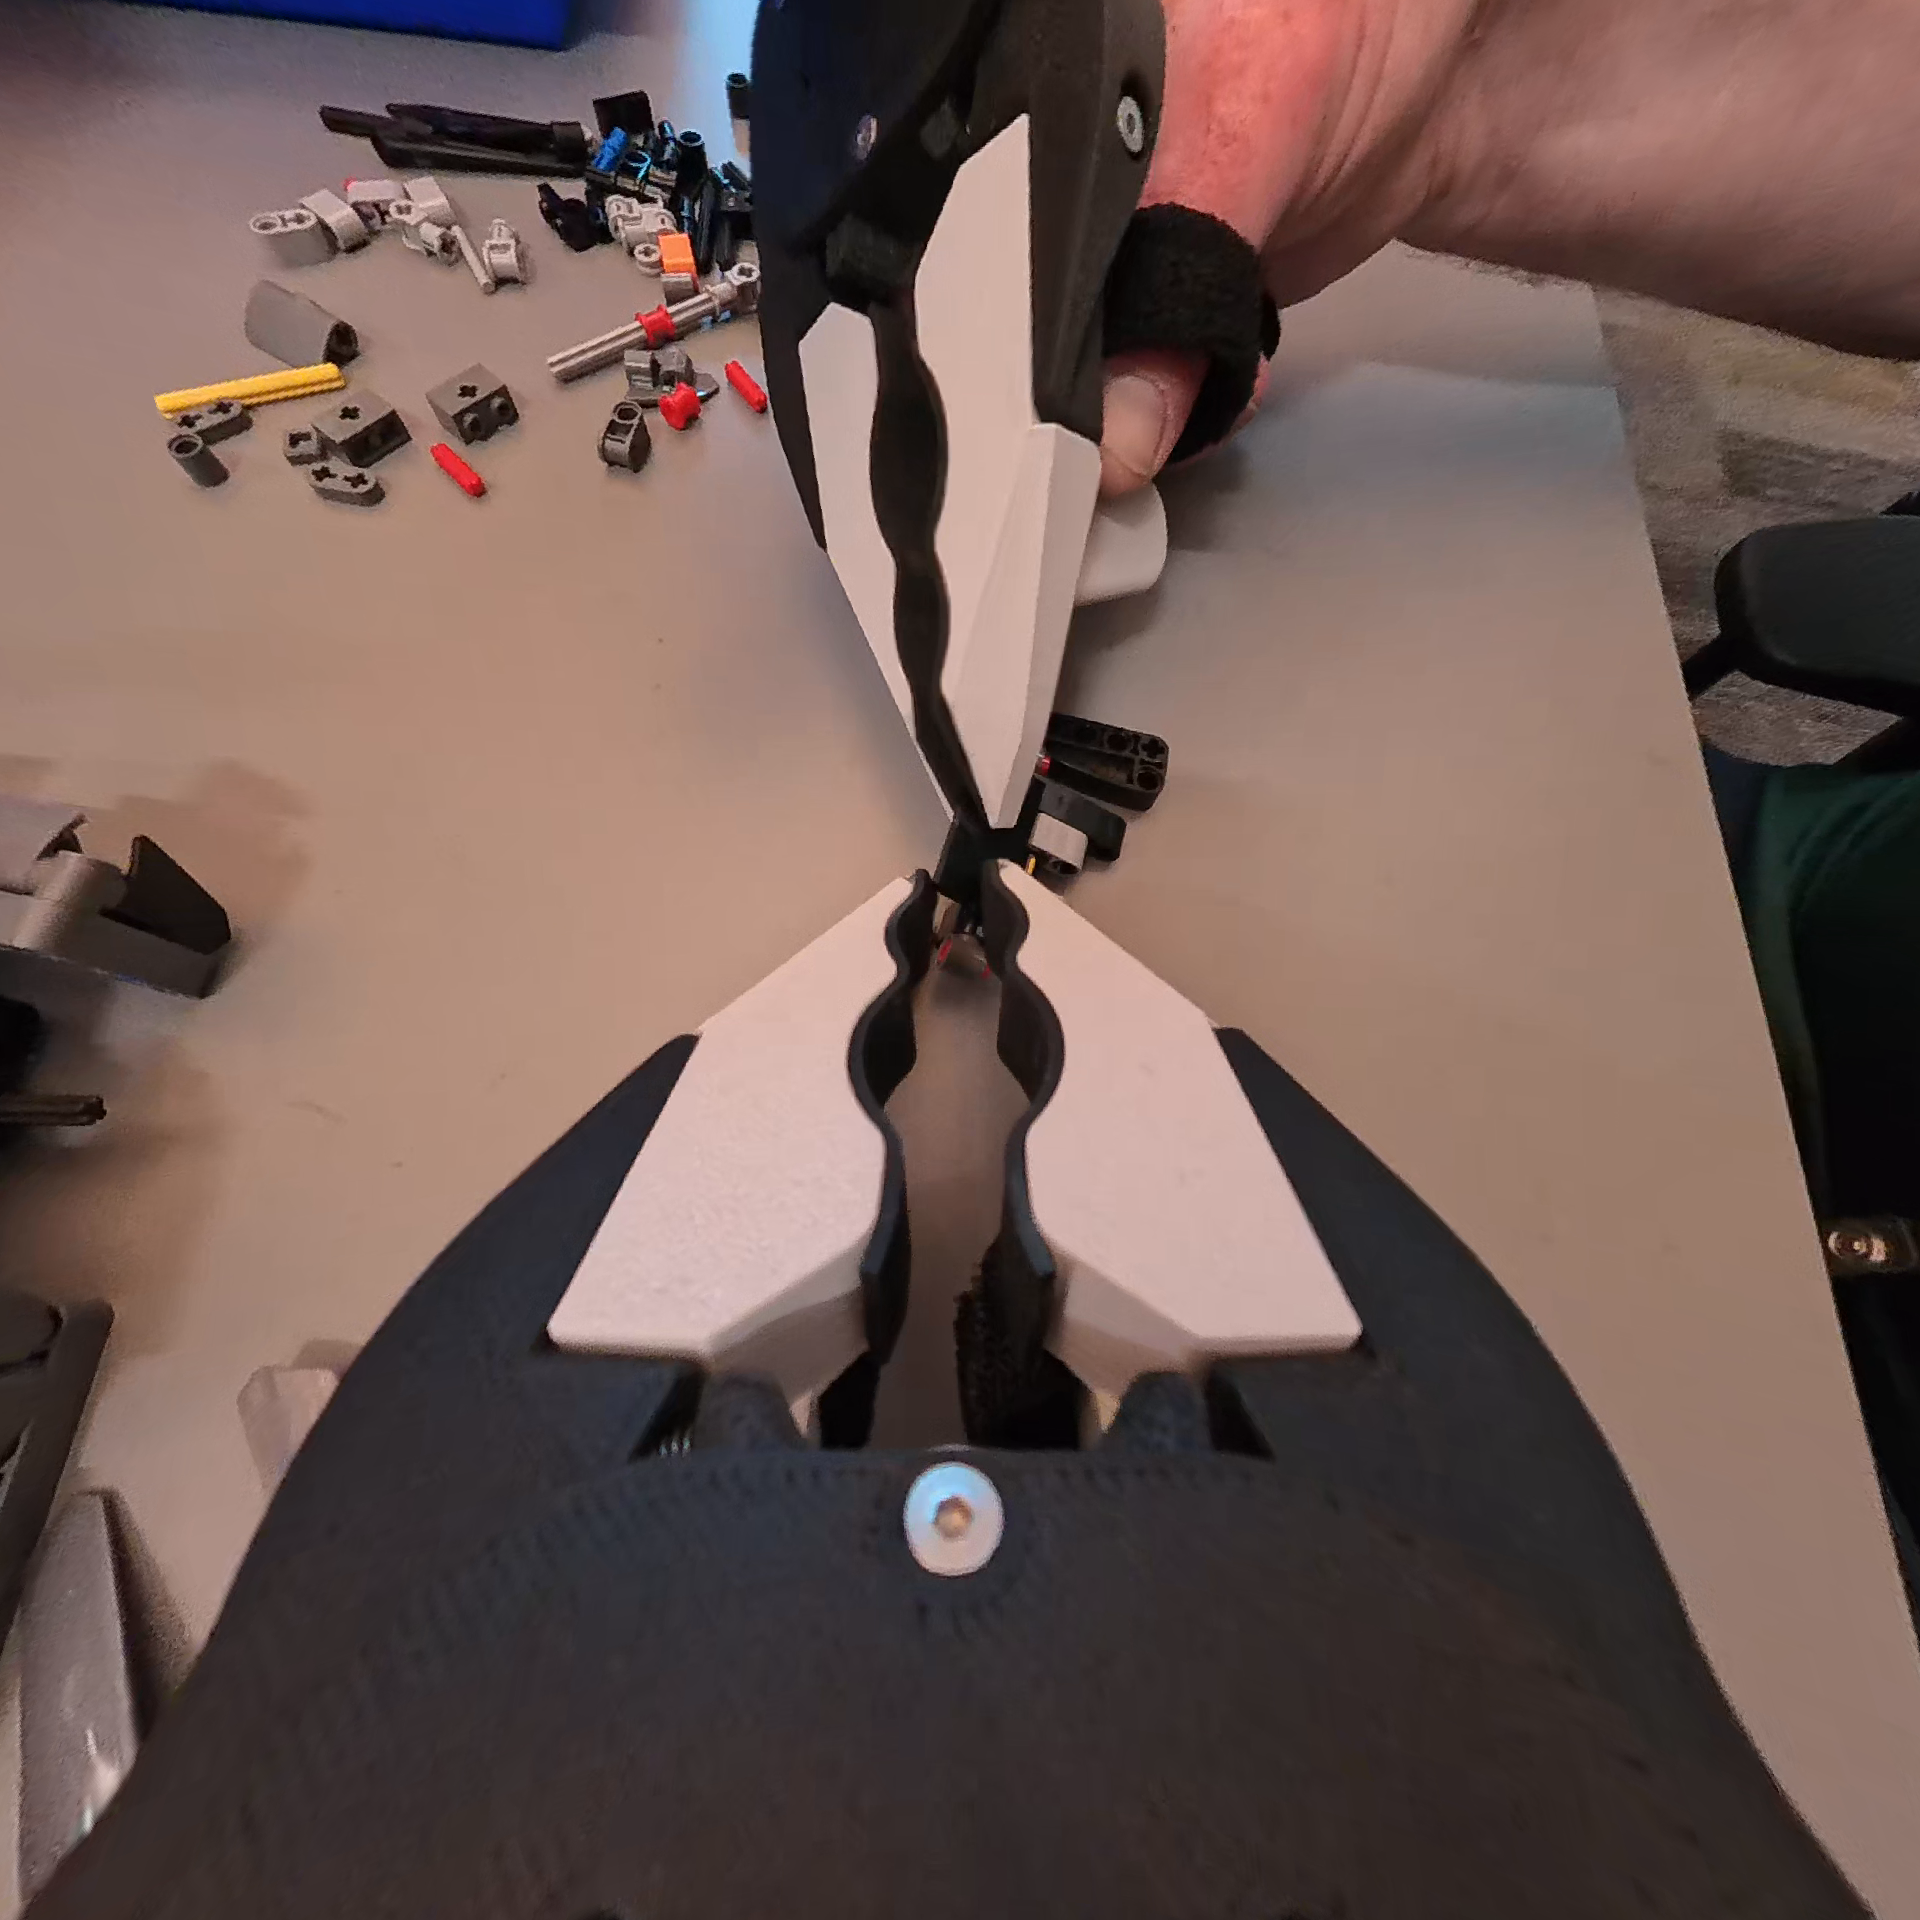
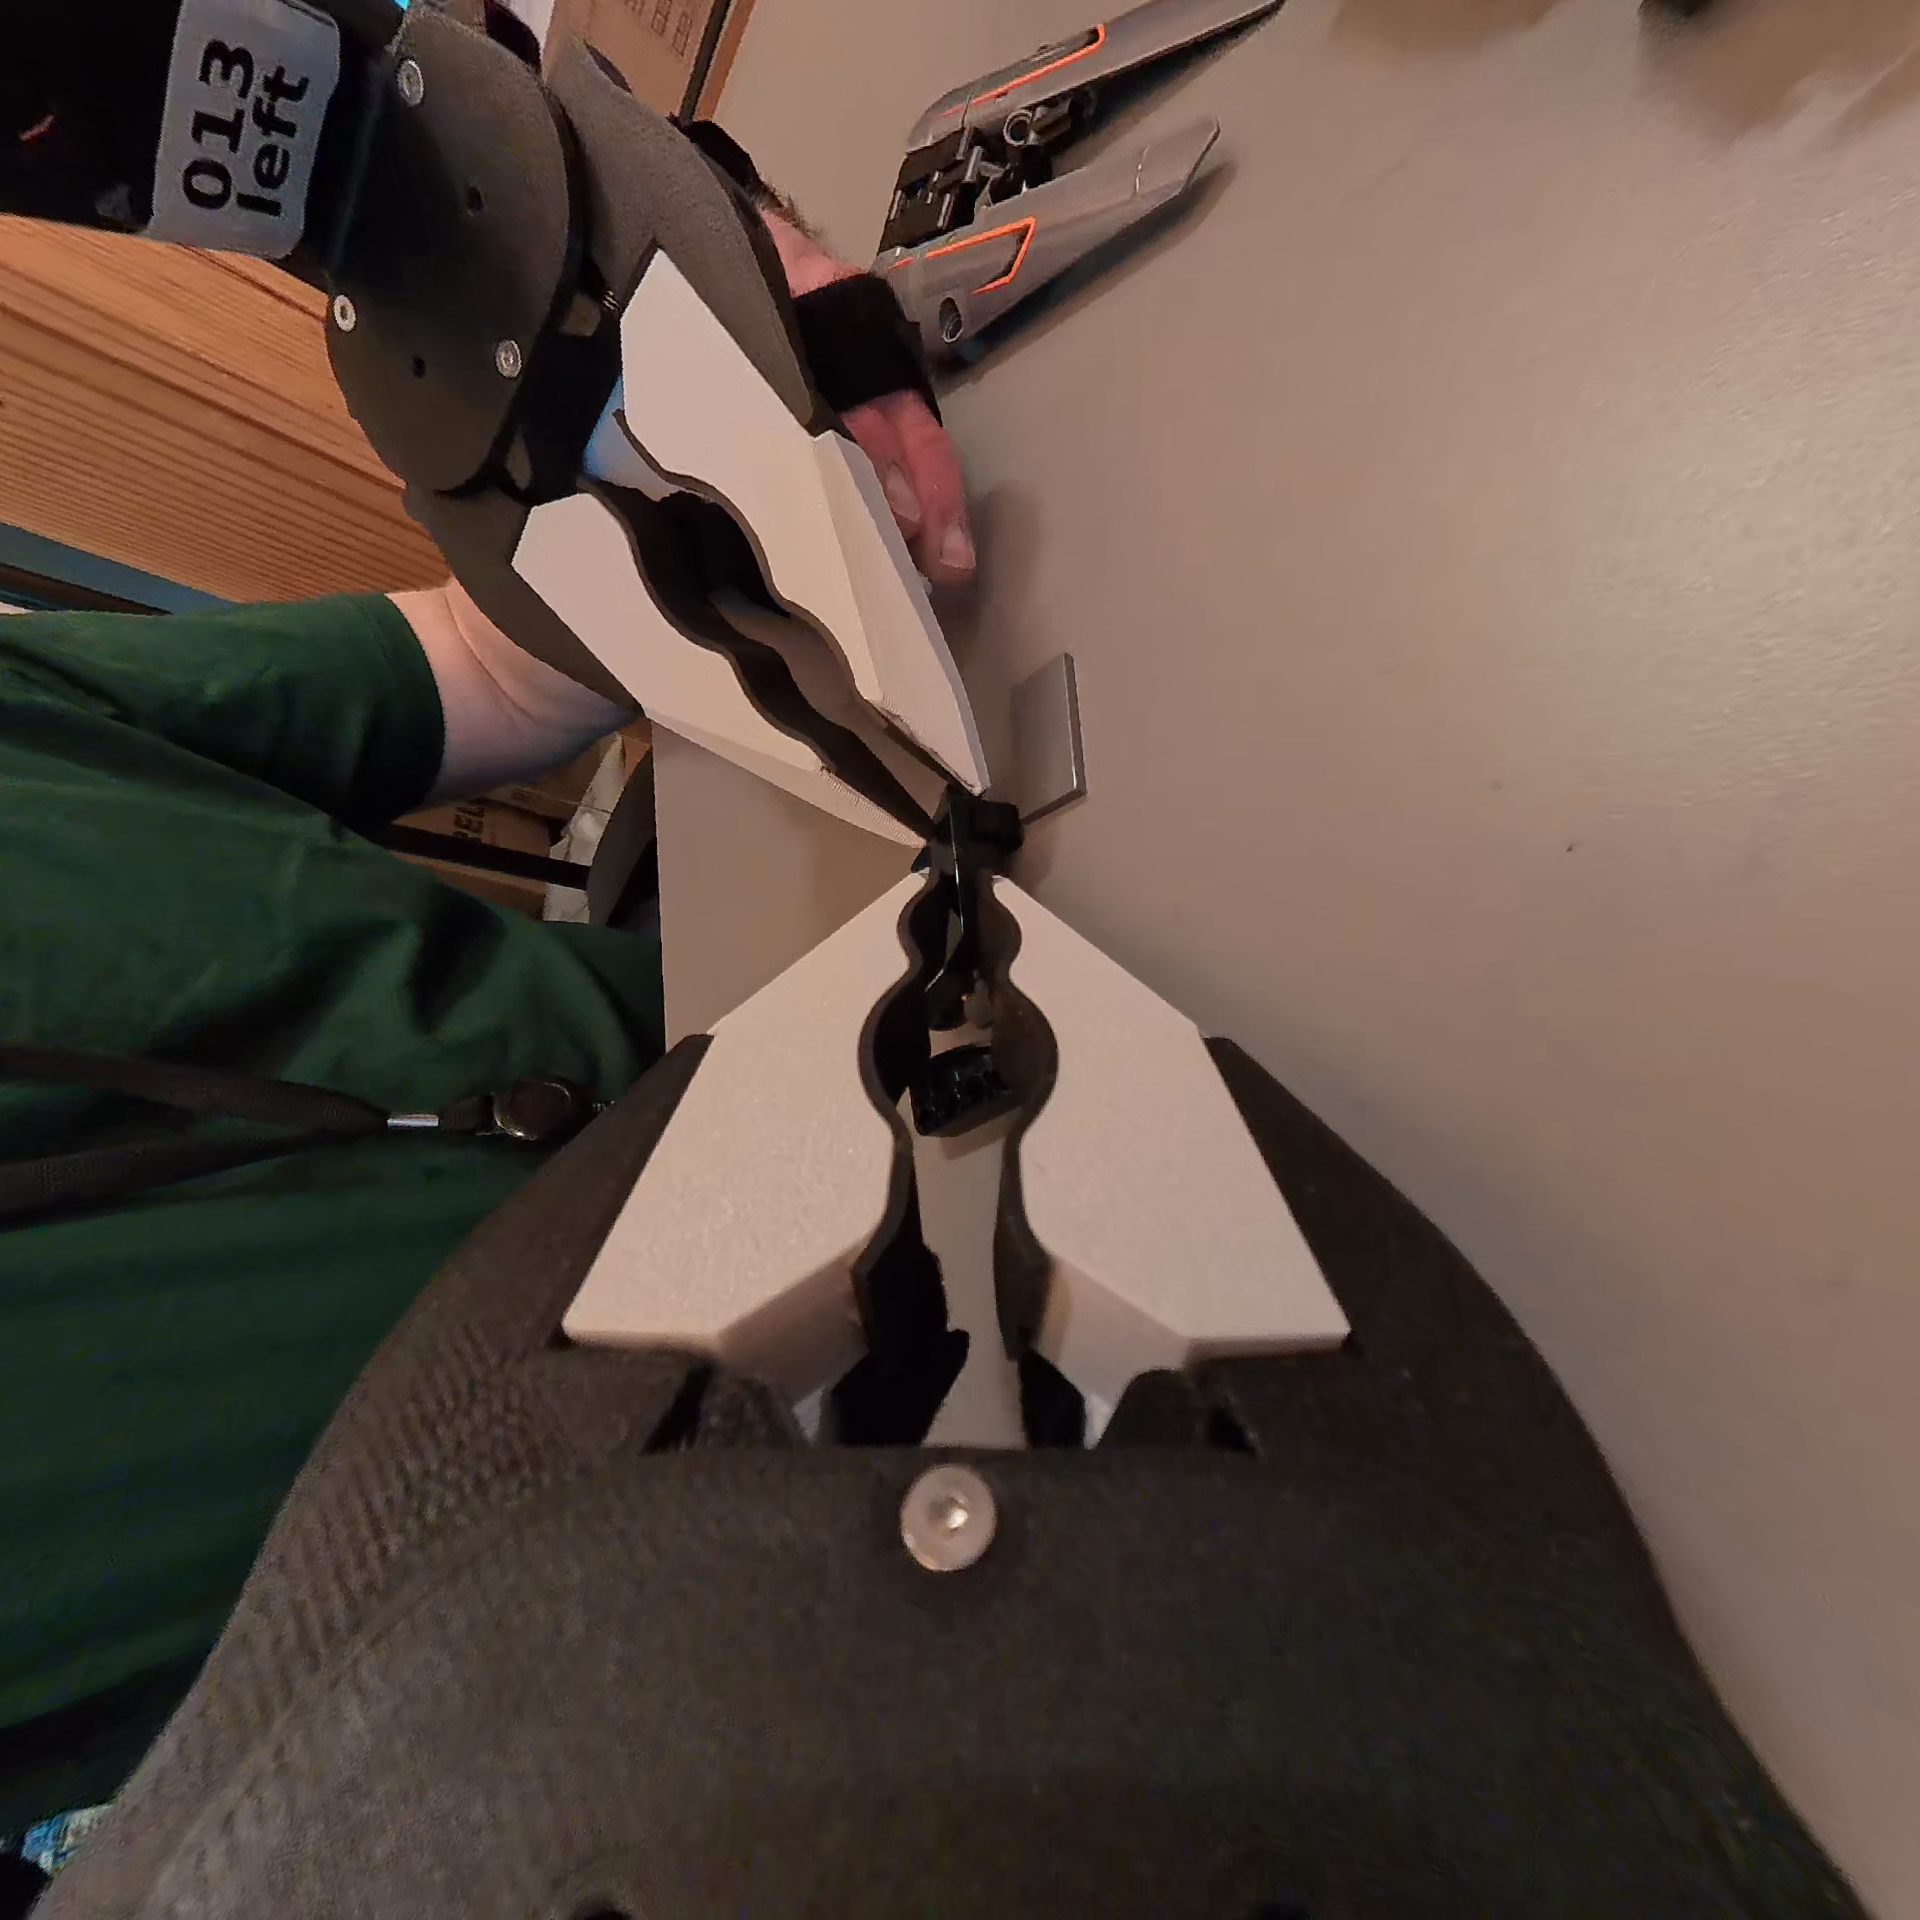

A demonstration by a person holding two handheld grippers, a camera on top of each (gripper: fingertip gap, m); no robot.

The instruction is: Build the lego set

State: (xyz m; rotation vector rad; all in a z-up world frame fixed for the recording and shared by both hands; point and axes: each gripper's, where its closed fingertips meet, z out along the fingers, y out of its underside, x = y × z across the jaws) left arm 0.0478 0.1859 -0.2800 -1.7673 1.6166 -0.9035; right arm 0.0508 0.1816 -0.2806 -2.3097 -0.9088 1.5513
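Note:
A small black Lego sub-assembly [image 1: 1107, 769] with a light grey part is held just above the table [image 1: 520, 727] between both grippers. My left gripper [image 1: 961, 883] is shut on its near end. My right gripper [image 1: 977, 821] comes down from above, tips shut on the same assembly. In the right wrist view, my right gripper [image 2: 956, 888] is shut on the black assembly [image 2: 961, 1091], part of which sits between its jaws. My left gripper [image 2: 951, 805] meets it tip to tip from the upper left. The joint between the parts is hidden by the tips.
Several loose Lego pieces [image 1: 468, 312], grey, black, red and yellow, lie at the far left. A grey built model with orange trim [image 2: 1039, 187] lies farther off. A grey flat tile [image 2: 1049, 738] lies next to the tips. The table edge [image 1: 1662, 727] runs on the right. Less than 4 cm separates the two grippers' tips.

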